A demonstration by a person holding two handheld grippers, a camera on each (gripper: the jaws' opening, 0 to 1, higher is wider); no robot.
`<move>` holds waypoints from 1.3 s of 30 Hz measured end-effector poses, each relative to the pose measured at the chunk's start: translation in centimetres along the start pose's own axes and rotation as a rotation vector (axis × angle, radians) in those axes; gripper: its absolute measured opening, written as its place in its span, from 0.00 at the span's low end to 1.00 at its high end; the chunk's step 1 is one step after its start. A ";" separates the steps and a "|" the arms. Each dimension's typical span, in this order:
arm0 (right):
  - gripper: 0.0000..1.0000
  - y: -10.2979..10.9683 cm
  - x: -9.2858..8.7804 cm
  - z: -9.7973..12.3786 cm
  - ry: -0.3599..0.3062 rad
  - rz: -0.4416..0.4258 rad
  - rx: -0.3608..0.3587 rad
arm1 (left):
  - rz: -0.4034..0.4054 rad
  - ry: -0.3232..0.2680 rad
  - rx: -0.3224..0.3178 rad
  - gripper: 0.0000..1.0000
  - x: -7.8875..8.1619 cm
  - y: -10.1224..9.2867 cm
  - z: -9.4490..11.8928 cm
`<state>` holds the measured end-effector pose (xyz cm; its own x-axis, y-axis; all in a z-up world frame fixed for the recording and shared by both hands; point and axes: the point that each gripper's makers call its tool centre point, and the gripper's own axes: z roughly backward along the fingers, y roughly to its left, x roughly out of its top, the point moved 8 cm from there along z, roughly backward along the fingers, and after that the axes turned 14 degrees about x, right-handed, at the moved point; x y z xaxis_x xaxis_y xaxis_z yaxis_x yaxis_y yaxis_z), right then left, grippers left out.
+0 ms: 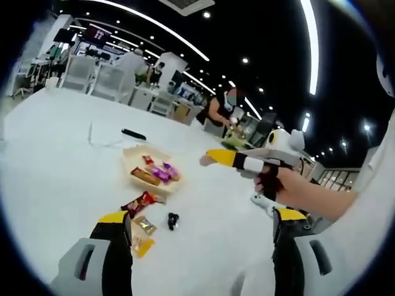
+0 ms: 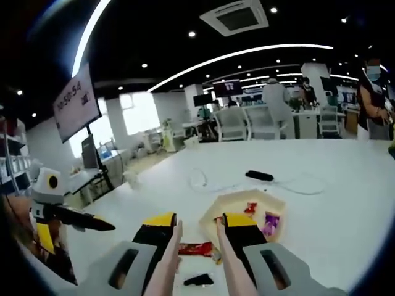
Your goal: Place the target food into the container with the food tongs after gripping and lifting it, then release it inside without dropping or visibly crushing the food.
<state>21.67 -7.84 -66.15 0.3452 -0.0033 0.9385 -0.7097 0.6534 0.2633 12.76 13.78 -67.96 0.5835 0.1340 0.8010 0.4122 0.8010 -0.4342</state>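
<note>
My right hand-held gripper (image 2: 197,231) clamps pink food tongs (image 2: 165,271), their tips just above a red snack packet (image 2: 195,248) beside the yellow container (image 2: 229,208). My left hand-held gripper (image 1: 202,225) gapes wide and empty over the worktop (image 1: 55,160), where more wrapped snacks (image 1: 143,229) lie.

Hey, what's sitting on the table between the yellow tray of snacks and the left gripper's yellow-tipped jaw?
In the left gripper view, a red snack packet lies between the tray and that jaw, with a small gold packet below it.
</note>
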 end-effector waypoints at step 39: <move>0.29 1.9 -4.1 -0.3 0.134 -0.010 0.082 | 0.048 0.017 0.050 0.99 -2.1 1.3 1.4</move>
<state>19.04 -6.38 -69.55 0.4270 0.0949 0.8993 -0.7520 0.5895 0.2948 11.07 15.40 -69.66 0.6138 0.1638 0.7722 0.3482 0.8218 -0.4511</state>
